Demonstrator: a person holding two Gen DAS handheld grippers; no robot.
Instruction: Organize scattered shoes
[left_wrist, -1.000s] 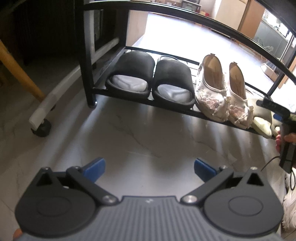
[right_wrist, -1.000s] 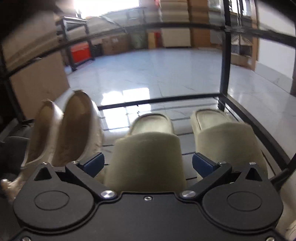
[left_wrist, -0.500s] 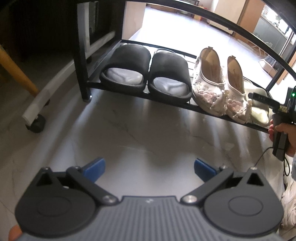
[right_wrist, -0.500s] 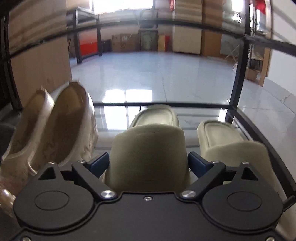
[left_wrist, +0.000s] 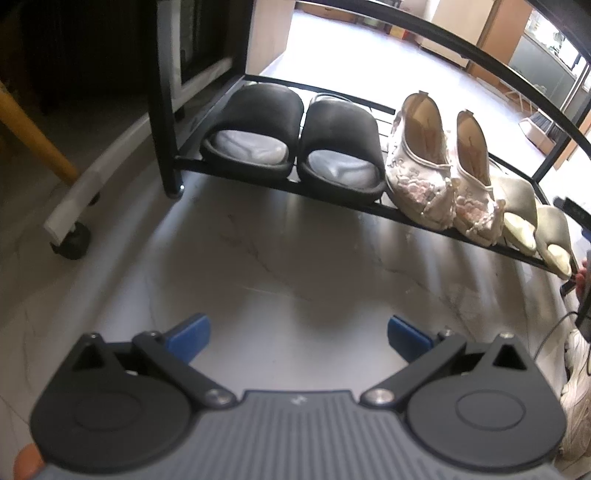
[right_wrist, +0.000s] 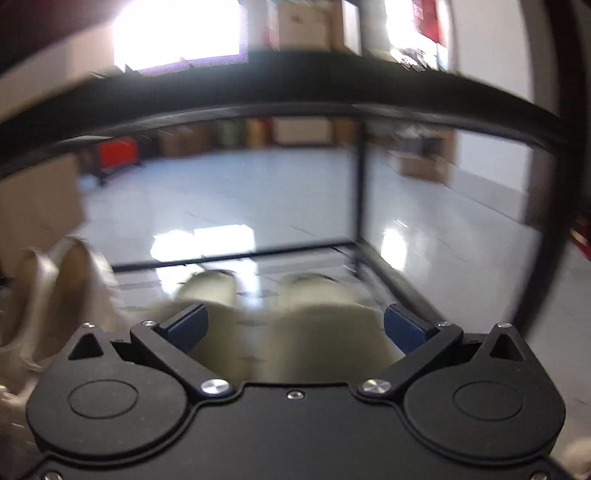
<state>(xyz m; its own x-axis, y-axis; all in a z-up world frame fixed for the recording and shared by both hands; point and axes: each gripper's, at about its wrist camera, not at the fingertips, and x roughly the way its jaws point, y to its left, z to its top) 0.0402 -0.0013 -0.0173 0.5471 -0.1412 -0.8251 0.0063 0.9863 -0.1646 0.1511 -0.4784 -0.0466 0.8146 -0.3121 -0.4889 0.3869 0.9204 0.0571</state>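
Nearest in the left wrist view, the left gripper (left_wrist: 298, 338) hangs over bare marble floor (left_wrist: 280, 266), its blue pads (left_wrist: 190, 334) spread wide with nothing between them. Beyond it stands the black metal shoe rack (left_wrist: 332, 201), and on its lowest shelf the shoes sit in a row, toes toward the camera: a pair of black slides (left_wrist: 295, 140) at the left end, a pair of white embroidered flats (left_wrist: 439, 166) touching them on the right, then a pair of cream slides (left_wrist: 532, 229) at the far right end. At the frame's right edge a fingertip (left_wrist: 583, 275) and a dark bit of the other tool show. A white sneaker (left_wrist: 576, 373) lies on the floor at the right edge.

The right wrist view is smeared by motion. The right gripper (right_wrist: 295, 328) has its jaws opening and its pads (right_wrist: 186, 326) stand clear of the shoe. The cream slides (right_wrist: 295, 332) lie just ahead of and below it on the shelf, apparently side by side, though the blur hides their outlines. The flats (right_wrist: 55, 295) stand to their left. Behind the rack (right_wrist: 360, 206), glossy tiles stretch to stacked cardboard boxes (right_wrist: 421, 162).
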